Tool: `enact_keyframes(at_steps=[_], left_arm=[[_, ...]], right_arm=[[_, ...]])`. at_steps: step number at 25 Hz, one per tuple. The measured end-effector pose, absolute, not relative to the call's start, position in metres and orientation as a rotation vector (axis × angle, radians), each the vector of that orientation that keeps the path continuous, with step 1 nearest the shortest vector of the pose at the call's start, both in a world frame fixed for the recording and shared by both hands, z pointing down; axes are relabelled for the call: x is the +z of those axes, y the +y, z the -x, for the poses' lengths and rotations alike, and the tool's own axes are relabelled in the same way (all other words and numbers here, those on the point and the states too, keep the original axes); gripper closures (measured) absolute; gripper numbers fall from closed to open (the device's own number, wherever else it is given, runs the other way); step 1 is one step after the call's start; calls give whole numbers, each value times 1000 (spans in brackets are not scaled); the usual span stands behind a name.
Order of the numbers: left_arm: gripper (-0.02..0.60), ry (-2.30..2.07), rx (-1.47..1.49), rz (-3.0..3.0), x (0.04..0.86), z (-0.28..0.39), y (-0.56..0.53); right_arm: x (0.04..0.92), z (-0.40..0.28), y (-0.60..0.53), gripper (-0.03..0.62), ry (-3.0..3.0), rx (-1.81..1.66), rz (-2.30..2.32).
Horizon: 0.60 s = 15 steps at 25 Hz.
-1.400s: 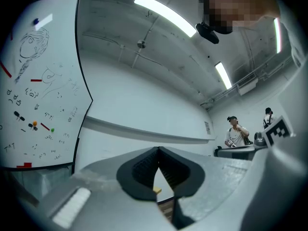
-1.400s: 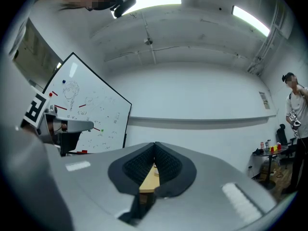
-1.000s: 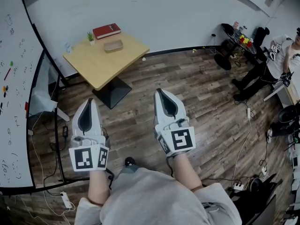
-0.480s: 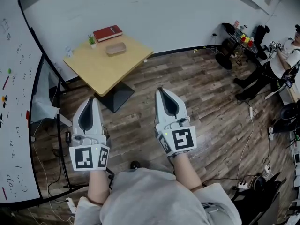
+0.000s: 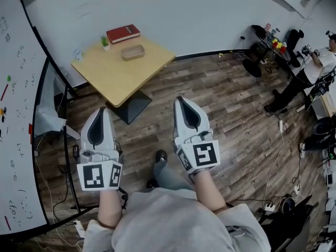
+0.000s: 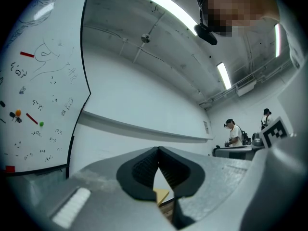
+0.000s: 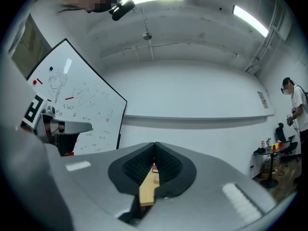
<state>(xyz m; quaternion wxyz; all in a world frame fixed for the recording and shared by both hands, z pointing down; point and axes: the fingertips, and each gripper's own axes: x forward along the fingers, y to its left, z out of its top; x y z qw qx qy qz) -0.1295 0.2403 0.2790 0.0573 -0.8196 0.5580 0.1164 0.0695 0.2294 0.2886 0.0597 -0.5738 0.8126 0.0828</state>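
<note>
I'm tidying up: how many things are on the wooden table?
3: red book at the far edge, small plant left of it, tan tray nearer; more may be hidden.

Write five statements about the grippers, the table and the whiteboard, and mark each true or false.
1. The left gripper and the right gripper both have jaws shut on nothing. True.
2. The red book is held in the right gripper. False: it lies on the wooden table.
3. A small potted plant stands beside the book. True.
4. The left gripper touches the table. False: it is held apart from it, nearer the person.
5. The whiteboard stands at the person's right. False: at the left.
</note>
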Motion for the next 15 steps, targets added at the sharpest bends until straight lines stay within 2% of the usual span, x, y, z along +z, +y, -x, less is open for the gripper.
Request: enact_keyframes(at_steps=[15], left_arm=[[577, 1752, 368, 2408, 266, 139, 141]], right_arm=[[274, -60, 117, 592, 2488, 271, 1657]])
